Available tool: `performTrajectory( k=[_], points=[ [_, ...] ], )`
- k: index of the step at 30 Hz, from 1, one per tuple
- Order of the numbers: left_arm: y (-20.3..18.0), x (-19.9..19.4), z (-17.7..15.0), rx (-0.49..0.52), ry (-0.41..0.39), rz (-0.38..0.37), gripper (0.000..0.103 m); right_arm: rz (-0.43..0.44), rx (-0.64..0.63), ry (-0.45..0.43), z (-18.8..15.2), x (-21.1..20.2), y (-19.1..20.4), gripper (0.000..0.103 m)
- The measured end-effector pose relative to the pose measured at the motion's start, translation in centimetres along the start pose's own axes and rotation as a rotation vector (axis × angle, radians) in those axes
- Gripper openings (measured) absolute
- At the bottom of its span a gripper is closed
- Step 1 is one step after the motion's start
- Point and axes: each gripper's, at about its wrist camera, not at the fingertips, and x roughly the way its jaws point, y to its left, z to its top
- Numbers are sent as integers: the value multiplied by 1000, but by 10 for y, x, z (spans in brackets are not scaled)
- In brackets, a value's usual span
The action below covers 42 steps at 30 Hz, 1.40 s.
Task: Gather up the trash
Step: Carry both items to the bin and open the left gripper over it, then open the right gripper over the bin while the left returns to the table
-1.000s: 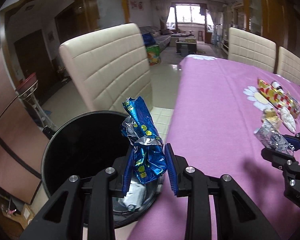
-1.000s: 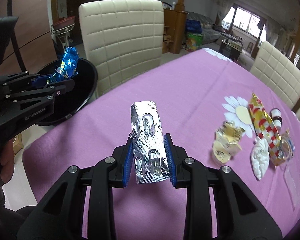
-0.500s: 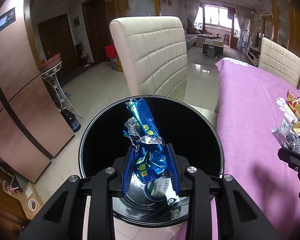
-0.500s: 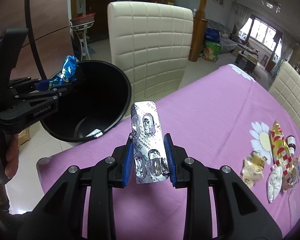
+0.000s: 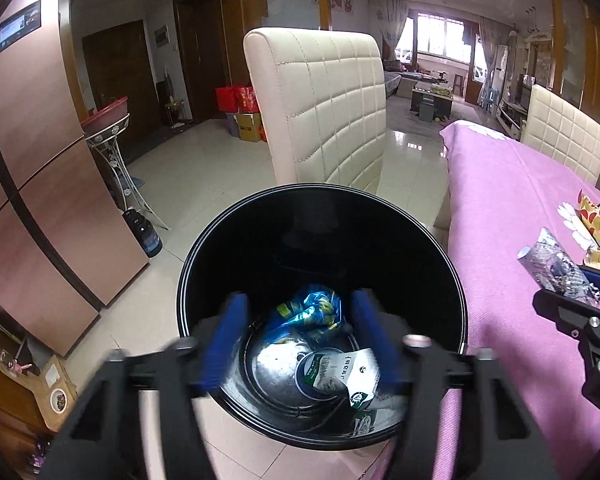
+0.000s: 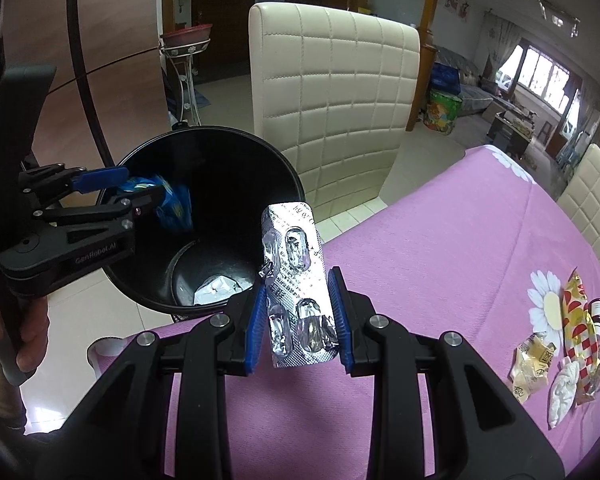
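A: Left gripper (image 5: 300, 344) above the mouth of the black bin (image 5: 452, 280), jaws opening; nothing pressed between the pads; blue wrapper (image 5: 312, 312) loose and dropping inside, clear of both fingers.

B: Noted; right gripper (image 6: 298, 324)?

A: Clamped on the foil blister pack (image 6: 296, 280), upright between the pads; poised over the near corner of the desk (image 6: 460, 240), just beside the bin's rim.

B: Progress, then?

A: Probably partway; white packet (image 5: 348, 372) already at the bottom of the bin, blue wrapper going in, blister pack likely next; still lying far along the desk: red-and-yellow wrapper (image 6: 576, 320), gold candy wrapper (image 6: 534, 364), crumpled white tissue (image 6: 564, 388), small brown bottle (image 6: 598, 312).

B: Room to move?

A: Bin on the floor, tucked against the desk's corner, cream chair (image 6: 340, 92) right behind it; wide mouth, open from above; left gripper near the bin's left rim, apart from the right gripper; cloth edge hanging between desk and bin, worth clearing; bare cloth between here and the remaining litter.
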Motion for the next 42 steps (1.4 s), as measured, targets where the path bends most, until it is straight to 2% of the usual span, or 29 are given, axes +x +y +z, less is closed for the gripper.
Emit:
performTrajectory(
  k=[1, 5, 20, 22, 23, 25, 27, 31, 42],
  points=[
    [0, -2, -1, -2, -12, 5, 76, 1, -1, 1, 1, 1, 1, 31],
    [4, -7, -4, 7, -33, 15, 82, 10, -12, 3, 3, 3, 6, 31],
    [33, -6, -8, -39, -23, 70, 83, 122, -48, 21, 24, 33, 35, 35],
    [32, -6, -9, -34, -22, 75, 83, 141, -19, 41, 25, 39, 33, 65],
    [32, -6, -10, -31, -23, 77, 83, 135, 3, 18, 24, 37, 29, 85],
    [30, -6, -10, -23, -25, 78, 83, 113, 5, 0, 23, 35, 24, 85],
    [27, -7, -10, -17, -27, 74, 83, 75, -2, 7, 21, 36, 21, 81],
    [17, -7, -10, -6, -22, 40, 83, 17, 32, 8, 10, 30, 0, 80],
    [-69, -8, -4, 112, -40, -98, 83, -154, 109, -2, -30, 1, -72, 80]
  ],
)
